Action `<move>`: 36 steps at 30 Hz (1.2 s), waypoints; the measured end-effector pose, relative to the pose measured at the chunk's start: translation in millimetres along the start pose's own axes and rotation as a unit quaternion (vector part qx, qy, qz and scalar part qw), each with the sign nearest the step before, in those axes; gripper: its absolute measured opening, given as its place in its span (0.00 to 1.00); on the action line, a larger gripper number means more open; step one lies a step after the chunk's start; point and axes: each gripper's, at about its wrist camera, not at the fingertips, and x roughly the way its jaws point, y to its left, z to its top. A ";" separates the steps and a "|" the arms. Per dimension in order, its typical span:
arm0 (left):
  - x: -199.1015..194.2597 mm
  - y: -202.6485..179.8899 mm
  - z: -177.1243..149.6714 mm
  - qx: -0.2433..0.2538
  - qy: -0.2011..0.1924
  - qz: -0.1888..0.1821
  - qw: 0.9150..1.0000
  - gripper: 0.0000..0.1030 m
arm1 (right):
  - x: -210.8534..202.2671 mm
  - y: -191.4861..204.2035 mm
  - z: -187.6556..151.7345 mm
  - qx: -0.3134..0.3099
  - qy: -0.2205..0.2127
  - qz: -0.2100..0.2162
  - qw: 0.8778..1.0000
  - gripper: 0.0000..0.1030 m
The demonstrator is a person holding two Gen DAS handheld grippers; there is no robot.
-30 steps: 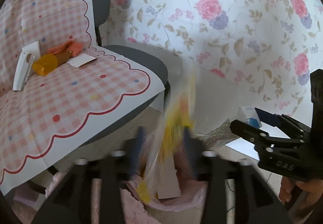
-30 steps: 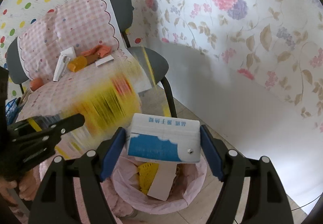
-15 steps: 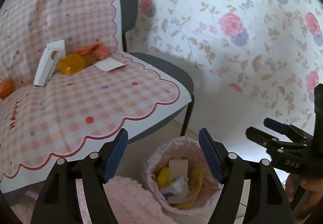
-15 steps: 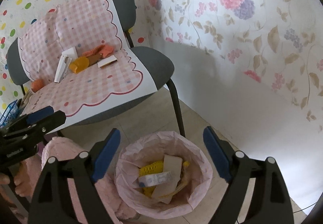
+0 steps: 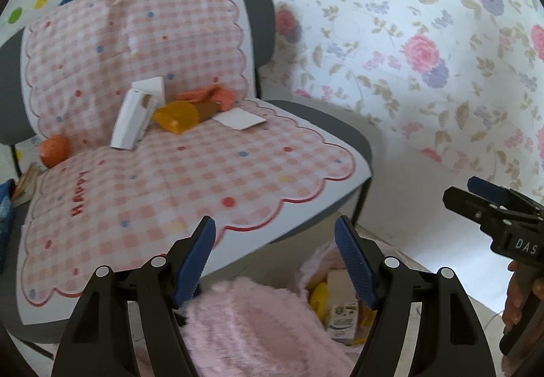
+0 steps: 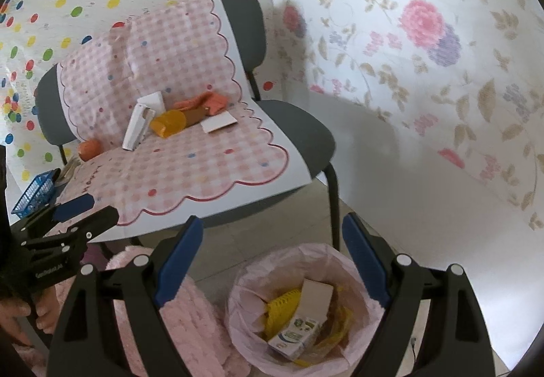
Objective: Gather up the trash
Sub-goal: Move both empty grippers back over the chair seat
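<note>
A bin with a pink liner (image 6: pixel 326 258) stands on the floor by the chair and holds a tissue pack (image 6: pixel 295 339), a cardboard piece and yellow wrappers. It also shows in the left wrist view (image 5: pixel 323 261). On the chair's pink checked cloth (image 5: pixel 190 173) lie a white carton (image 5: pixel 134 118), an orange bottle (image 5: pixel 176 116), an orange rag (image 5: pixel 212 94), a white card (image 5: pixel 239 118) and an orange ball (image 5: pixel 53 150). My left gripper (image 5: pixel 275 259) is open and empty near the seat's front edge. My right gripper (image 6: pixel 272 261) is open and empty above the bin.
A fluffy pink fabric (image 5: pixel 258 329) lies low between the grippers and the chair. A blue basket (image 6: pixel 34 193) sits at the chair's left. Floral wall covering (image 6: pixel 425 70) hangs close behind the bin, and a dark chair leg (image 6: pixel 333 200) stands beside it.
Both grippers opened and let go: the yellow wrapper and the tissue pack dropped into the bin. The left gripper then swung up and left toward the chair seat.
</note>
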 end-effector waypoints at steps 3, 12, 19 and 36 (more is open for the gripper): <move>-4.2 14.7 1.3 -0.006 -0.003 0.015 1.000 0.71 | 5.9 10.1 7.0 -0.008 0.000 0.008 1.000 0.80; -11.0 68.9 11.6 -0.046 -0.001 0.065 0.997 0.71 | 31.9 48.0 34.0 -0.033 0.003 0.034 0.999 0.80; -19.3 108.1 24.1 -0.072 -0.004 0.101 0.992 0.71 | 54.2 76.4 53.8 -0.047 0.012 0.055 0.997 0.80; 13.2 177.2 67.0 -0.093 -0.011 0.133 0.987 0.74 | 116.0 117.8 109.8 -0.072 0.014 0.081 0.994 0.80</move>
